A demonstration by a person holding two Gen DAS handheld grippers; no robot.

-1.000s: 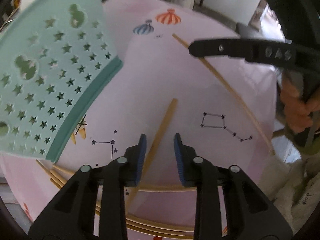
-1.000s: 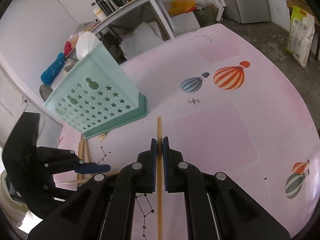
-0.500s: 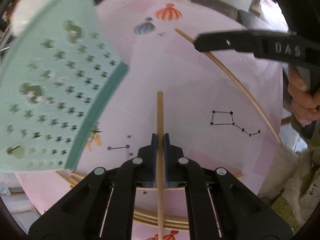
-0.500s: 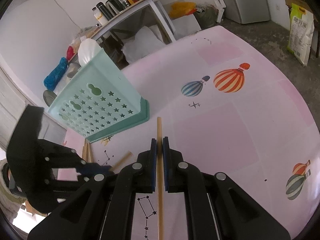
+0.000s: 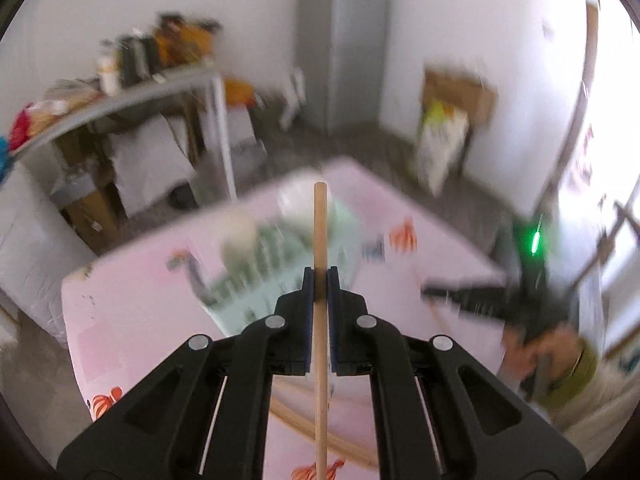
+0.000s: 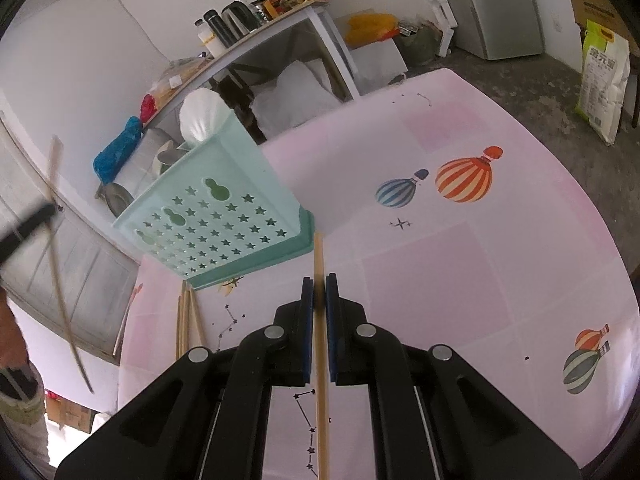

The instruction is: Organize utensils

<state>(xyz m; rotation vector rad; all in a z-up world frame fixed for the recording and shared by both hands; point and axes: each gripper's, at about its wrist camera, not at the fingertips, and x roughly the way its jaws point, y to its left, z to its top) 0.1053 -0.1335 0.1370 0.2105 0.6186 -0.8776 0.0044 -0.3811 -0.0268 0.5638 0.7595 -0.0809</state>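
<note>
Wooden chopsticks are being carried clamped tight, one (image 5: 320, 236) in the left gripper (image 5: 320, 280) and another (image 6: 319, 256) in the right gripper (image 6: 319, 288), apparently for dropping upright into the teal holder (image 6: 224, 216) near the pink tabletop's (image 6: 480, 264) far-left edge.

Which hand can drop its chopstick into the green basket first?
Probably the left gripper: its chopstick is raised above the green basket. The right gripper's chopstick sits low beside the base.

Background items beyond the pink surface (image 6: 460, 280)
Grey refrigerator (image 6: 500, 8) at 1 o'clock; cluttered shelf (image 6: 256, 36) with kettle (image 6: 236, 16) at 11; printed sack (image 6: 604, 80) at 2.
</note>
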